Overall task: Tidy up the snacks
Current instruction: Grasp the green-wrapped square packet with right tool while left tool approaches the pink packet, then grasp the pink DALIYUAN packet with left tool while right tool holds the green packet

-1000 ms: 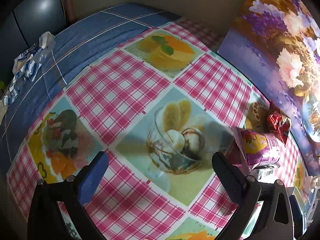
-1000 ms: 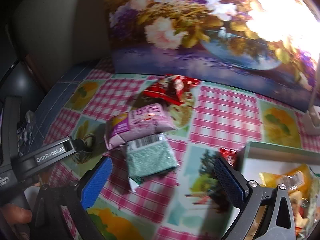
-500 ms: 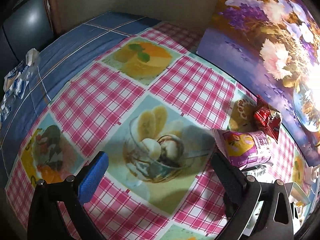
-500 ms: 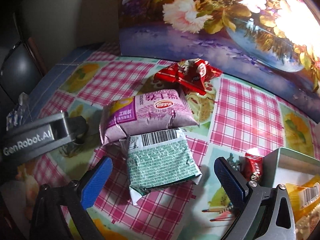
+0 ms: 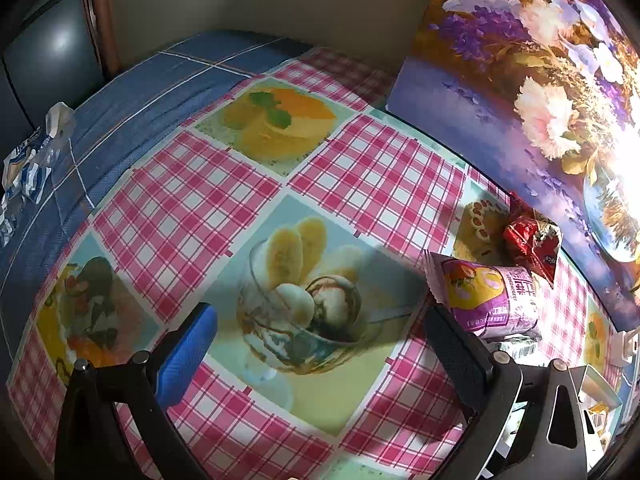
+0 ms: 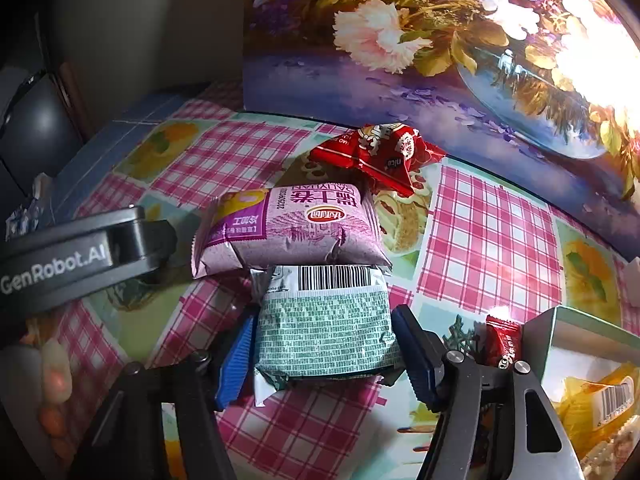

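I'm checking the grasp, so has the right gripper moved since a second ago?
Yes. The right gripper has come down and forward toward the floral picture panel; its jaws, closing, now flank the green-printed foil snack packet.

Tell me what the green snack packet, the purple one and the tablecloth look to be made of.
Green packet: thin plastic film, likely foil-lined; silvery crimped end, printed barcode, creases.
Purple packet: matte plastic film, puffed like a pillow, serrated edge.
Tablecloth: probably glossy vinyl or oilcloth; printed checks and dessert photos with sheen, lying flat.
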### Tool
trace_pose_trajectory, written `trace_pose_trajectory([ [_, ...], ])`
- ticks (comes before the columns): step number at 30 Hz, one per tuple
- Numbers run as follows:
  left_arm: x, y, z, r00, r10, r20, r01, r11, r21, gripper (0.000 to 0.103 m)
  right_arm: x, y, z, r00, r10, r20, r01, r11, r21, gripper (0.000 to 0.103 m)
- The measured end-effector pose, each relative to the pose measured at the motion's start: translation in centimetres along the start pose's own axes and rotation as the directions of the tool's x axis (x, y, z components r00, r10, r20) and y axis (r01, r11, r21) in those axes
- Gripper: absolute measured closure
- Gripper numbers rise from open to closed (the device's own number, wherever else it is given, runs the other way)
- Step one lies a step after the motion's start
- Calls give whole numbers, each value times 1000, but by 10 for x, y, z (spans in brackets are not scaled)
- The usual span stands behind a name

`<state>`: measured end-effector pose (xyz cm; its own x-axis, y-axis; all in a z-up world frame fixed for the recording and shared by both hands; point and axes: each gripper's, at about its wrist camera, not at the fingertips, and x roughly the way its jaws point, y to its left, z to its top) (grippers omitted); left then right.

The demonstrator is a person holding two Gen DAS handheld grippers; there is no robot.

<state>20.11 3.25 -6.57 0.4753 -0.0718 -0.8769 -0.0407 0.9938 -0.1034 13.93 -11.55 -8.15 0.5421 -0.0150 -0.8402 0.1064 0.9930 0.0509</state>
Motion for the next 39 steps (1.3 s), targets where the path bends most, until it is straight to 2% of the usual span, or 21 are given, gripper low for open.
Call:
trace_pose_trajectory([
  [8, -2, -10, 0, 1000, -3, 9, 3, 1000, 11, 0, -14, -15, -4, 1000, -10, 10, 9, 999, 35, 38],
  [22, -11, -25, -4, 998, -56, 30, 55, 998, 35, 0, -62, -38, 11, 995, -13, 99, 3, 994, 106, 38],
  [32, -4, -75, -17, 991, -130, 31, 125, 984, 127, 0, -79, -87, 16, 989, -54, 140, 24, 978, 206, 38],
  [39, 6, -95, -17, 991, -118, 59, 108, 983, 146, 0, -78, -109, 11, 989, -57, 138, 22, 970, 244, 38],
])
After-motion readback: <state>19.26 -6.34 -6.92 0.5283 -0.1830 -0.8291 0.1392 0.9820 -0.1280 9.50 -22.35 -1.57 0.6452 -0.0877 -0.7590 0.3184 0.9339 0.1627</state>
